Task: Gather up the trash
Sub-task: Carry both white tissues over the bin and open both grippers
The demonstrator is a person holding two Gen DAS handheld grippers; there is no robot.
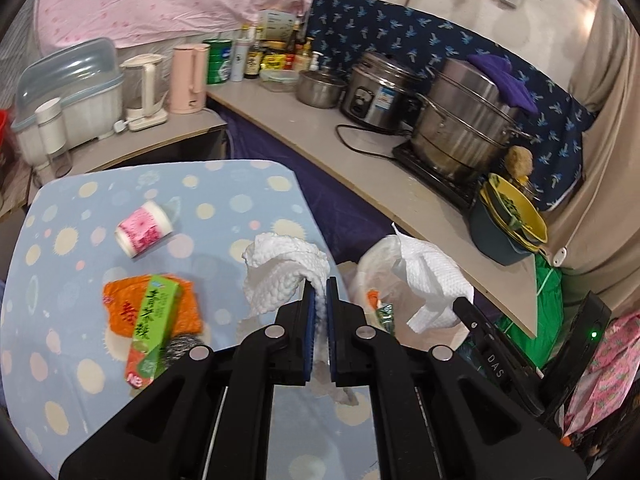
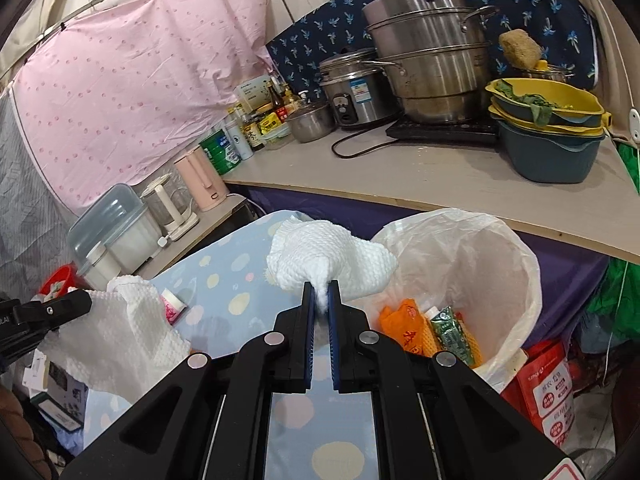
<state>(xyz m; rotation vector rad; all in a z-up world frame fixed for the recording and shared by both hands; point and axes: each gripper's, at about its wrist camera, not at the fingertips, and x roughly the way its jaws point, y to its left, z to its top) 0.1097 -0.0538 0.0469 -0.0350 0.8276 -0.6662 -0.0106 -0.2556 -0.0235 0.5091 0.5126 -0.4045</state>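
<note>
Pinched between the blue pads of the left gripper [image 1: 320, 286] is a crumpled white paper towel [image 1: 280, 264], which bulges up and to the left of the fingertips above the spotted blue tablecloth [image 1: 60, 280]. To the left of these fingers, a green box [image 1: 154, 320] is seen lying across an orange packet [image 1: 120, 304], with a steel scourer [image 1: 182, 346] touching its near end. Farther left and ahead, a small pink-and-white cup [image 1: 144, 229] lies tipped on its side on the cloth.

A second white paper towel [image 2: 328, 260] is clamped in the closed fingers of the right gripper [image 2: 321, 292], its bulk fanned out just beyond the tips. To the right of and just past these fingers, a bin lined with a clear plastic bag [image 2: 480, 240] stands open; an orange wrapper [image 2: 404, 324] and a green sachet [image 2: 452, 336] are seen inside it. The towel is held at the bag's left rim, not yet inside.

Beyond both grippers, a counter [image 2: 400, 176] carries a rice cooker [image 2: 352, 88], a tall steel steamer pot [image 2: 428, 52] and stacked yellow and blue basins [image 2: 552, 128].
</note>
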